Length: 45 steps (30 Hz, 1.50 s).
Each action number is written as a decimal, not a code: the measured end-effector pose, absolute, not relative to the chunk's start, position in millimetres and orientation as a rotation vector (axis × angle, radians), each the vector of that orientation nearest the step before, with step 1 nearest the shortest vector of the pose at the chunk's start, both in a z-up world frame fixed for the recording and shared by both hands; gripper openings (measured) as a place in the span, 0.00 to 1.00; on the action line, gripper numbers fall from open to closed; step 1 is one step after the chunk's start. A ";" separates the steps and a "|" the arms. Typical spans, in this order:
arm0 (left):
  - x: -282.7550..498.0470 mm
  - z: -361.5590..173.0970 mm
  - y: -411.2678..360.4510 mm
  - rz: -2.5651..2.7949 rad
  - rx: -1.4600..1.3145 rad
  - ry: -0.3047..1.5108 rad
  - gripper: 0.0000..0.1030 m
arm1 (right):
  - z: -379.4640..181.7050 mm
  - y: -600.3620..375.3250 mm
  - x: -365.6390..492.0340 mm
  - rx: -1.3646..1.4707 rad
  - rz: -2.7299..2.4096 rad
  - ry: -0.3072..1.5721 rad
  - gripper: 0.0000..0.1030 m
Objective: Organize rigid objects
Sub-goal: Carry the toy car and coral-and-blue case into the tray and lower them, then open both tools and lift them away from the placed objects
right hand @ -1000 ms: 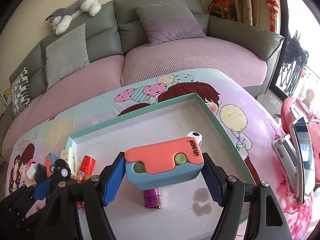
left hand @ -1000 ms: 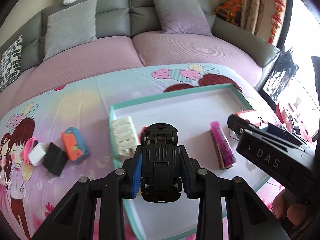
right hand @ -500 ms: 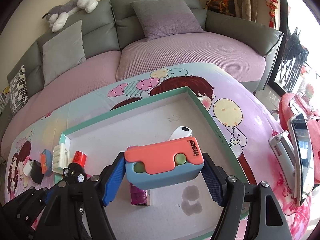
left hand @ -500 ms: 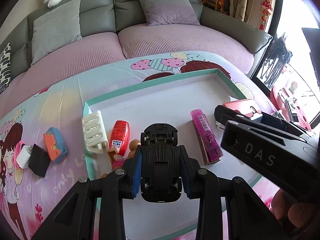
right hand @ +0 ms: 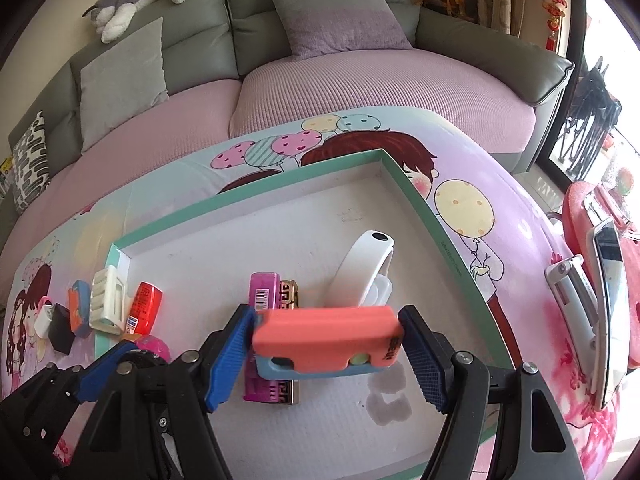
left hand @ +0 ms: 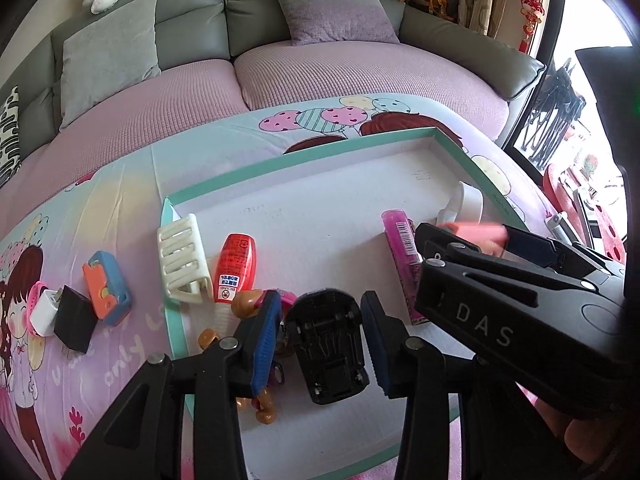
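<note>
tray [left hand: 256,164]: we see it flat on the cartoon sheet [left hand: 120,184]
right gripper [right hand: 328,350]: we read it clamped on the coral-blue case [right hand: 326,342], above tray
left gripper [left hand: 320,344]: jaws just opened, pads clear
black toy car [left hand: 328,344]: upside down between them, in tray

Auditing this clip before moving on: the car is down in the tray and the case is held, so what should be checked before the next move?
1. Toy car in tray: ok, upside down on its floor.
2. Left gripper off the car: ok, jaws have just been opening, car between them, unpressed.
3. Right gripper holding orange-and-blue case: ok, clamped end to end.
4. Free spot below case: not ok, pink box lies under it.
5. Everything collected: not ok, black cube and second case lie on the cloth.
</note>
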<state>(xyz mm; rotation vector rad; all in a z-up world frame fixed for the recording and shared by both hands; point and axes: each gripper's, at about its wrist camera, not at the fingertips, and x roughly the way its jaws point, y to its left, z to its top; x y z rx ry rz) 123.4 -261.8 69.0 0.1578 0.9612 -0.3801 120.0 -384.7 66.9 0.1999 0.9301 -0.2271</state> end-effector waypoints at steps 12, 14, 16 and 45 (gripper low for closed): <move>122.0 74.8 -258.1 -0.368 0.160 0.958 0.55 | 68.9 -388.5 119.6 0.235 -0.212 0.920 0.82; 122.2 78.0 -253.8 -0.359 0.152 0.951 0.55 | 70.5 -389.4 118.8 0.246 -0.210 0.910 0.84; 122.7 80.9 -249.1 -0.347 0.145 0.946 0.56 | 71.1 -389.5 118.3 0.249 -0.209 0.904 0.88; 136.7 99.4 -152.6 -0.022 -0.035 0.826 0.96 | 77.1 -387.2 116.7 0.282 -0.183 0.838 1.00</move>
